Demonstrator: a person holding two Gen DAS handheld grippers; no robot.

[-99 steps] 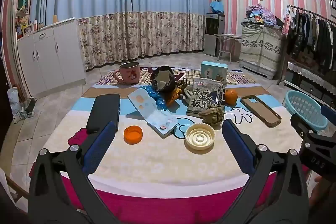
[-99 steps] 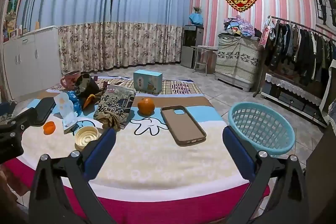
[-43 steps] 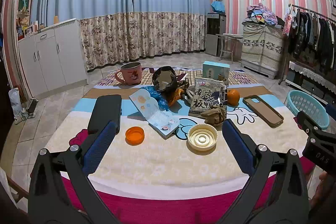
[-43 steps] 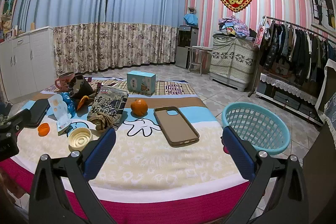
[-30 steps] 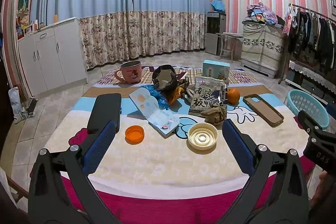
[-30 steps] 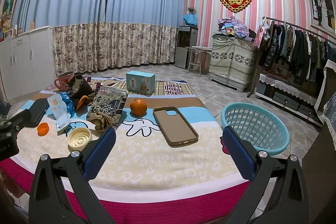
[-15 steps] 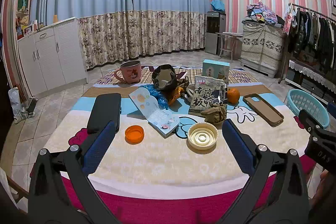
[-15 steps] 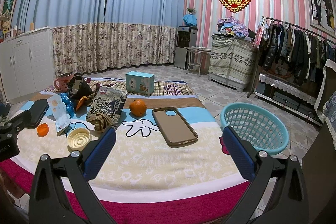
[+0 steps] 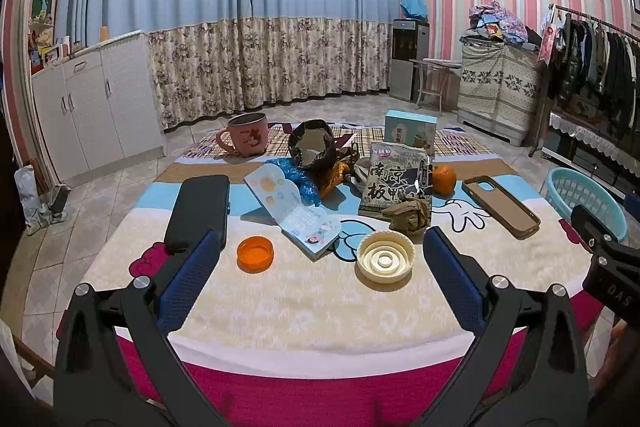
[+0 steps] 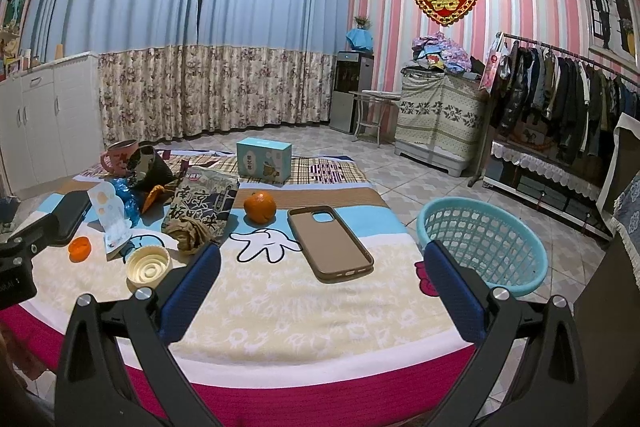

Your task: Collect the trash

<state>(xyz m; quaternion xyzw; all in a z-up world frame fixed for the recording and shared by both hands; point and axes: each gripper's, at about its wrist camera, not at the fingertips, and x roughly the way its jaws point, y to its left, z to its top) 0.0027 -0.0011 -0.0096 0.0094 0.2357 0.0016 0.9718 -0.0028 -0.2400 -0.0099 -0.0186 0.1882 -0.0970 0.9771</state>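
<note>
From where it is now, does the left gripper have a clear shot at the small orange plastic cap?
Probably yes. The left gripper is open, and the small orange plastic cap lies alone on the tablecloth just ahead of its left finger, clear of the black case and booklet.

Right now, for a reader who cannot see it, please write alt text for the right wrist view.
Open tongs hover empty over a blanket-covered table, where a brown phone case, an orange, a snack bag and a cream lid lie. A turquoise basket sits beside the table's right edge.
</note>
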